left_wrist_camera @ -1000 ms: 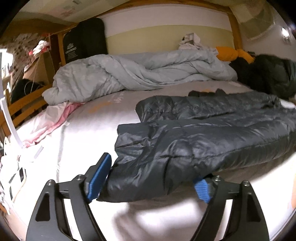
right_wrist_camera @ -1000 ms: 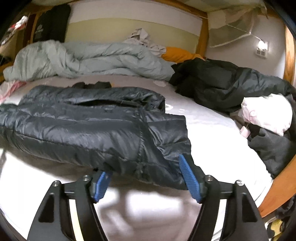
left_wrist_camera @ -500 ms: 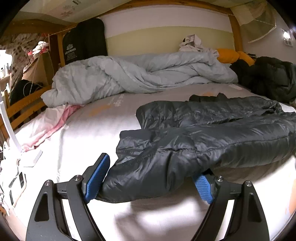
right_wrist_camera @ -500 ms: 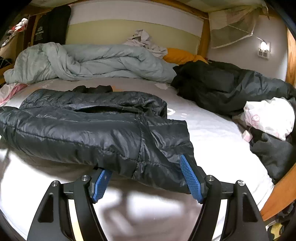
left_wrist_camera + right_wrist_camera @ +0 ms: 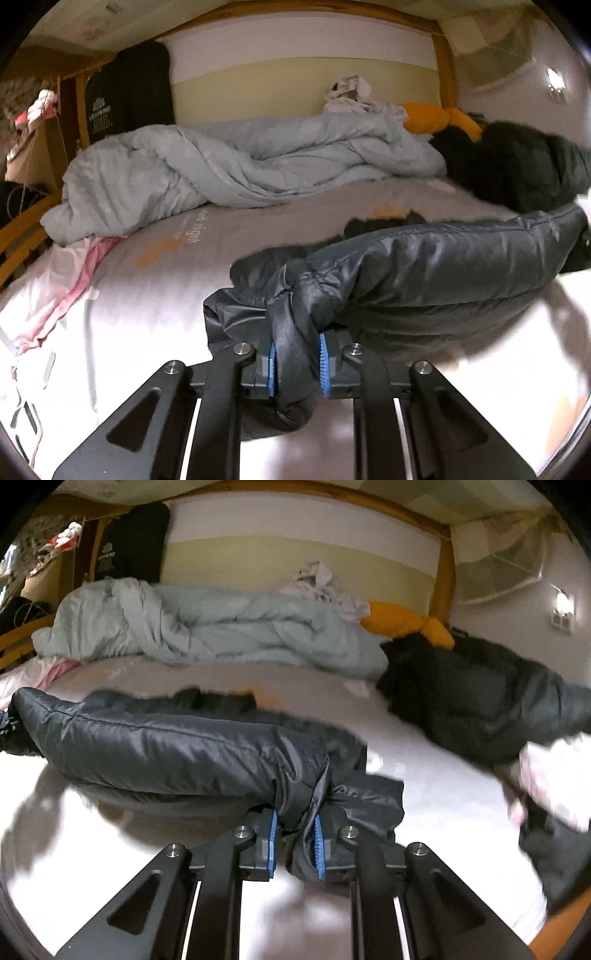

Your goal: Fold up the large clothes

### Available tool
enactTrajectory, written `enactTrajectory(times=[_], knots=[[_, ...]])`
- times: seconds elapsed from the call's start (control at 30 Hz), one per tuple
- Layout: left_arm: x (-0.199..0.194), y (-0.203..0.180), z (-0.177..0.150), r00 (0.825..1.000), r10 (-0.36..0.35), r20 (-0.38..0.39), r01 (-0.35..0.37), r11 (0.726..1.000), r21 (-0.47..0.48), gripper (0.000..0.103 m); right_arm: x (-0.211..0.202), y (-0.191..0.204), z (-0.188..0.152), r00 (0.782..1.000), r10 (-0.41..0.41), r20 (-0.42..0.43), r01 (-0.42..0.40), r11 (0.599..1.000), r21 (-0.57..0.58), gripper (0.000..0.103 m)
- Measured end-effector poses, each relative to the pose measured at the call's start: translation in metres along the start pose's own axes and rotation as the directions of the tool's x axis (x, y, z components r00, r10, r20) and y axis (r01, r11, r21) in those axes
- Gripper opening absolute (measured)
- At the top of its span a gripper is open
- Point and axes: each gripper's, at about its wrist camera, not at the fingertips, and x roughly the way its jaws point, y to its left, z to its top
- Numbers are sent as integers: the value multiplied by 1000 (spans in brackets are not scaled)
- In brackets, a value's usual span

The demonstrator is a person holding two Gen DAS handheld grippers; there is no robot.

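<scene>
A dark grey puffer jacket (image 5: 436, 273) lies across the white bed sheet (image 5: 140, 306). My left gripper (image 5: 297, 363) is shut on the jacket's near left edge, with fabric bunched between the blue pads. In the right wrist view my right gripper (image 5: 294, 845) is shut on the near right edge of the same jacket (image 5: 166, 753). The near edge is lifted off the sheet between the two grippers. The jacket's far part lies on the bed, partly hidden behind the raised edge.
A crumpled light grey duvet (image 5: 240, 170) lies along the headboard. A black coat (image 5: 472, 694) and an orange pillow (image 5: 402, 622) are at the back right. Pink and white clothes (image 5: 62, 280) lie at the left; white and dark clothes (image 5: 554, 786) lie at the right edge.
Both grippers were open around the jacket's near edge. Now both have shut on it and lifted it, and the fabric has bunched between the pads.
</scene>
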Motion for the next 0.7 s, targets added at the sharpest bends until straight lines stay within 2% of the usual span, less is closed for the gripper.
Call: enactTrajectory(times=[0.23, 0.33, 0.43, 0.5, 0.57, 0.6, 0.63, 0.67, 0.7], knots=[[81, 9, 50, 995, -18, -102, 16, 1000, -26, 18, 80, -1, 58, 999, 18, -38, -17, 999, 29, 17], [111, 11, 58, 993, 5, -121, -5, 1000, 3, 25, 118, -3, 69, 998, 32, -61, -28, 998, 60, 17], [139, 12, 60, 990, 53, -132, -50, 998, 28, 44, 151, 1, 71, 997, 24, -67, -20, 998, 59, 17], [152, 16, 56, 985, 105, -138, -101, 994, 40, 71, 170, 5, 67, 998, 14, -66, -10, 999, 48, 19], [163, 23, 51, 984, 115, -133, -113, 993, 23, 76, 182, 7, 61, 998, -3, -61, 4, 1000, 24, 24], [166, 27, 49, 986, 104, -133, -104, 995, 8, 77, 186, 7, 58, 998, -14, -56, 15, 1000, 17, 31], [167, 31, 47, 987, 97, -129, -99, 995, -7, 79, 188, 5, 57, 998, -27, -48, 27, 999, 17, 44], [165, 35, 45, 989, 102, -112, -105, 994, -21, 84, 185, 2, 56, 998, -46, -38, 47, 999, 22, 53], [159, 38, 45, 991, 109, -82, -112, 993, -33, 85, 181, -3, 56, 996, -83, -12, 84, 996, 35, 72]])
